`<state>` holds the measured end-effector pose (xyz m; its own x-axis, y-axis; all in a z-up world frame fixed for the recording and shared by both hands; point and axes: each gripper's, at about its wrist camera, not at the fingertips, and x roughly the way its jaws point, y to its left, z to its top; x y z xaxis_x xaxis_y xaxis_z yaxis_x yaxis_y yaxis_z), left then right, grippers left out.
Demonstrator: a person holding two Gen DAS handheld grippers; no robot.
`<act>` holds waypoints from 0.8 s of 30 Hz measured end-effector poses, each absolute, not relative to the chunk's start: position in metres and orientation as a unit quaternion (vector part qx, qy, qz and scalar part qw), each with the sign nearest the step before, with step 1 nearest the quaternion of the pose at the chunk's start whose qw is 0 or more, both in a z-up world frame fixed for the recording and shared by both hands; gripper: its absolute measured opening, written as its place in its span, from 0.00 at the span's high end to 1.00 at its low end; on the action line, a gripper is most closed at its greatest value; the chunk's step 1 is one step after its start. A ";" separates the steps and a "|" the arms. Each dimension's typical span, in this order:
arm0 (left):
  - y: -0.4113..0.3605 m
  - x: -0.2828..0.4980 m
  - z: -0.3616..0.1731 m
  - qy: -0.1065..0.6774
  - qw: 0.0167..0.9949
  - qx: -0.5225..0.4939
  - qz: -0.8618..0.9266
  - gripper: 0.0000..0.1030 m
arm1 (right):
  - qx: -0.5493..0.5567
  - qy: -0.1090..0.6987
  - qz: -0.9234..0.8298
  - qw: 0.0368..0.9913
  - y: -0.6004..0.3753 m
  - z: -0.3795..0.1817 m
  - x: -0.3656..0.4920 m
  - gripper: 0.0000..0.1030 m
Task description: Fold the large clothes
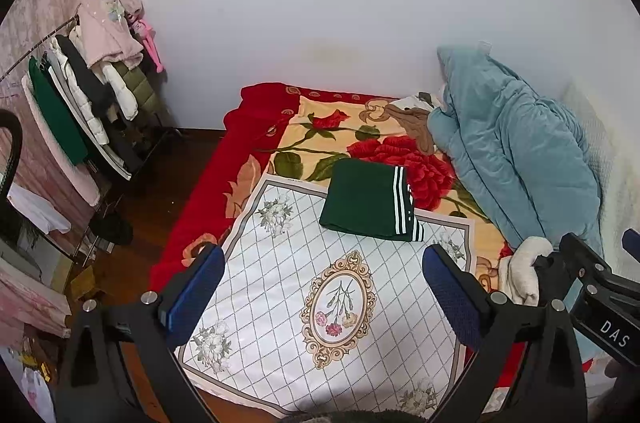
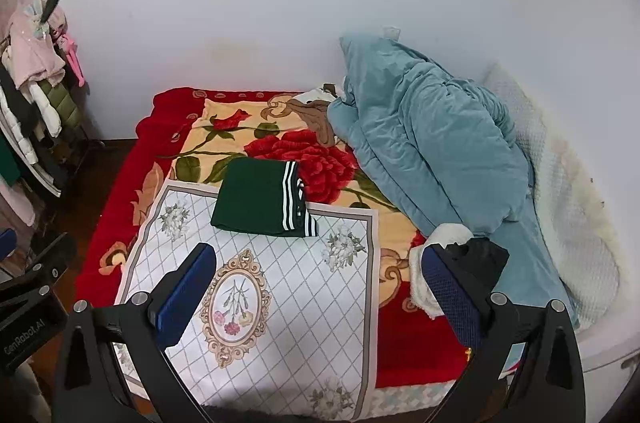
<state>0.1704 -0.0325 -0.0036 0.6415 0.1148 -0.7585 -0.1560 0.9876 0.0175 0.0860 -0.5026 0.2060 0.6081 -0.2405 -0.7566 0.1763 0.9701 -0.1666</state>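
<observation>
A dark green garment point(image 1: 370, 201) with white stripes lies folded into a neat rectangle at the far edge of a white floral mat point(image 1: 320, 295) on the bed; it also shows in the right wrist view point(image 2: 262, 201) on the mat point(image 2: 272, 303). My left gripper point(image 1: 322, 287) is open and empty, held above the mat, well short of the garment. My right gripper point(image 2: 318, 287) is open and empty too, above the mat's near half. The right gripper's body shows at the right edge of the left wrist view.
A red rose blanket point(image 1: 280, 139) covers the bed. A crumpled teal quilt point(image 1: 520, 151) lies at the right against the wall. A white fleece item point(image 2: 432, 275) lies beside the mat. A clothes rack point(image 1: 88, 91) with hanging coats stands at the left.
</observation>
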 end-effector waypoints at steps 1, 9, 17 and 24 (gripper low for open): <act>-0.032 0.170 -0.004 0.417 0.905 -0.024 0.075 0.02 | -0.039 0.427 -0.117 0.896 -0.502 0.206 0.086 0.00; -0.034 0.171 -0.003 0.417 0.905 -0.025 0.077 0.02 | -0.036 0.428 -0.119 0.895 -0.501 0.204 0.078 0.00; -0.033 0.170 -0.002 0.418 0.904 -0.025 0.080 0.02 | -0.037 0.427 -0.118 0.896 -0.502 0.203 0.080 0.00; -0.031 0.169 0.000 0.419 0.904 -0.025 0.078 0.02 | -0.038 0.426 -0.117 0.896 -0.503 0.203 0.082 0.00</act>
